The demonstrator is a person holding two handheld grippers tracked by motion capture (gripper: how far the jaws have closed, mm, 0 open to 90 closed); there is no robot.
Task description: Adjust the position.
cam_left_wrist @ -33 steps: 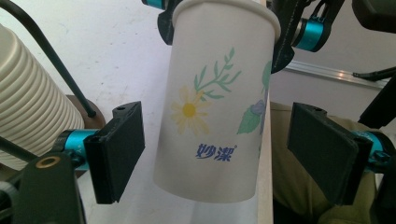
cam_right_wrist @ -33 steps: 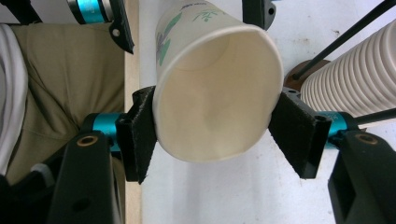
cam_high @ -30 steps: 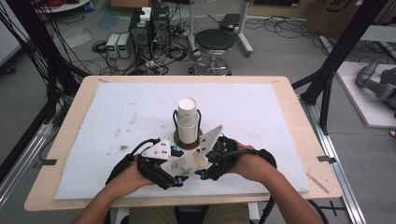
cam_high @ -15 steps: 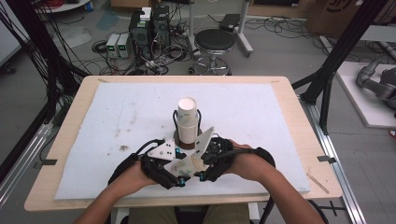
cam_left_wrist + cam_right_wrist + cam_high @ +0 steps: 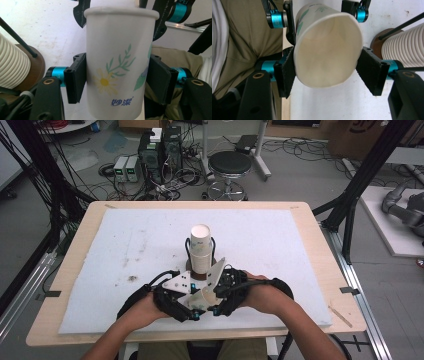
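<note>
A white paper cup with a flower print lies on its side between both grippers near the table's front edge. My left gripper is shut on the cup's body, one pad on each side. My right gripper is shut across the cup's open rim, which is pressed slightly oval. In the high view the left gripper and right gripper meet nose to nose. Just behind them a tall stack of cups stands upright on a brown round base with thin black rods.
A white mat covers the wooden table. The person's lap is below the front edge. Beyond the table are a stool, electronics boxes, cables and black frame legs.
Both hands and grippers have shifted slightly toward the front edge, away from the stack, with the cup still held between them.
</note>
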